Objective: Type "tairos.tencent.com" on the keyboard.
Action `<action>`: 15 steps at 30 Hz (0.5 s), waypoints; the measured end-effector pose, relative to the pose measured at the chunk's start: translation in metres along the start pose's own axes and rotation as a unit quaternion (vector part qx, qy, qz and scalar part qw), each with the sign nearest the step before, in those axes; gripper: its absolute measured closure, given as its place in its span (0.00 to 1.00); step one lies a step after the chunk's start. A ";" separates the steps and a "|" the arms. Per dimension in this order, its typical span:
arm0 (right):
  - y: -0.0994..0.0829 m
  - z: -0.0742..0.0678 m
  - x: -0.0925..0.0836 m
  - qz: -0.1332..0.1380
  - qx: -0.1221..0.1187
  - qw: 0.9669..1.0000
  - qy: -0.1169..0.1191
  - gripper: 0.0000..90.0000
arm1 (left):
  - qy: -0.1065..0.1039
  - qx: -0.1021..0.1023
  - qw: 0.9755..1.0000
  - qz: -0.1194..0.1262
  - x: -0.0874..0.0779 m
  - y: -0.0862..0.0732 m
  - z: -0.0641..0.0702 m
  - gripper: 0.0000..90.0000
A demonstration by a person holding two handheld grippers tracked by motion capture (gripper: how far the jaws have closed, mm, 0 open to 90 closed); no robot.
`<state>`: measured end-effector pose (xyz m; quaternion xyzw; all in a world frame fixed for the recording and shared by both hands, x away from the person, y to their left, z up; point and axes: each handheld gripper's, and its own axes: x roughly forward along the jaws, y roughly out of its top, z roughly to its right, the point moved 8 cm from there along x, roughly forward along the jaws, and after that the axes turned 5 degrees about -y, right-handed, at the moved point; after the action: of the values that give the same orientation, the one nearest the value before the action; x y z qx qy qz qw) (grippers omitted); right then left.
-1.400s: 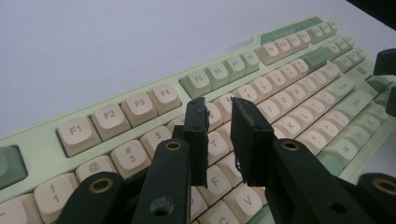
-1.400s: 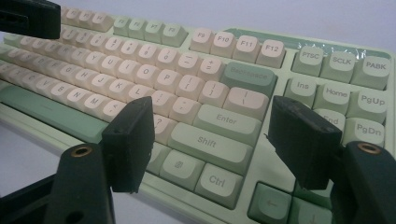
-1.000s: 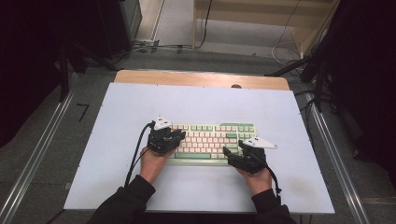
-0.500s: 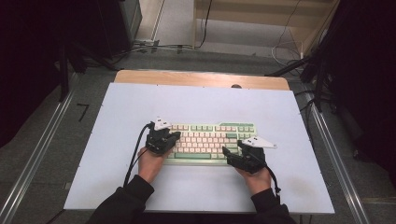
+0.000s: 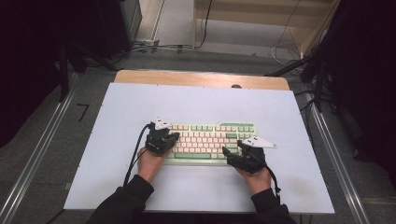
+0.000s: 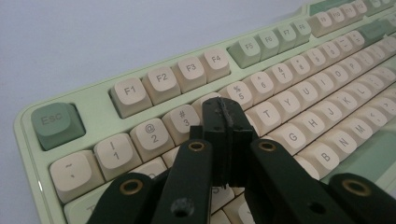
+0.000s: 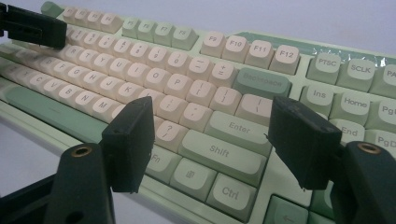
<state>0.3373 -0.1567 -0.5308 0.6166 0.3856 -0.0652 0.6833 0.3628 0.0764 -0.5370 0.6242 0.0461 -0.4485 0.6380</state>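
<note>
Pale green mechanical keyboard (image 5: 210,142) w/ cream and sage keycaps lay flat near the middle of a white table mat (image 5: 116,107), long side running left to right, slightly nearer the person's edge. Left gripper (image 5: 173,136) sat over the keyboard's left end; its jaws had just been closing and were now clenched, pads pressed together w/ nothing between them. In the left gripper view the joined pads (image 6: 223,122) hovered above the number row, approx. over the 4 key, between the 3 key (image 6: 181,119) and the 5 key (image 6: 238,93); contact w/ a keycap could not be told. The Esc key (image 6: 55,123) lay well off to that view's left. Right gripper (image 5: 232,153) was at the keyboard's right front corner, jaws released and spread wide, gripping nothing. In the right gripper view the two pads (image 7: 130,140) framed the Enter key (image 7: 238,128) and Shift key (image 7: 219,151) from above, clear of the keycaps. Both hands, in dark sleeves (image 5: 123,205), entered from the near edge; a black cable (image 5: 133,156) trailed from the left gripper across the mat.
</note>
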 end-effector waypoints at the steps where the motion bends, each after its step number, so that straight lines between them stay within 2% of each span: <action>1: 0.000 0.000 0.000 0.000 0.000 1.000 0.000 0.33 | 0.001 0.000 1.000 -0.001 0.000 0.000 0.000 1.00; 4: 0.000 0.000 0.000 -0.001 -0.002 1.000 0.000 0.33 | 0.001 0.000 1.000 -0.008 0.001 -0.002 0.000 1.00; 11: 0.000 0.000 0.000 0.000 0.000 1.000 0.000 0.33 | -0.006 -0.003 1.000 0.001 -0.002 0.001 0.001 0.99; 13: 0.000 0.000 0.000 0.001 0.002 1.000 0.000 0.33 | -0.011 0.000 1.000 0.011 -0.004 0.003 0.003 0.92; 15: 0.000 0.001 0.000 0.000 0.002 1.000 0.000 0.34 | -0.008 0.004 1.000 0.022 -0.007 0.005 0.004 0.77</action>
<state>0.3375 -0.1572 -0.5306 0.6179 0.3849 -0.0659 0.6824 0.3601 0.0755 -0.5279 0.6236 0.0252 -0.4394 0.6460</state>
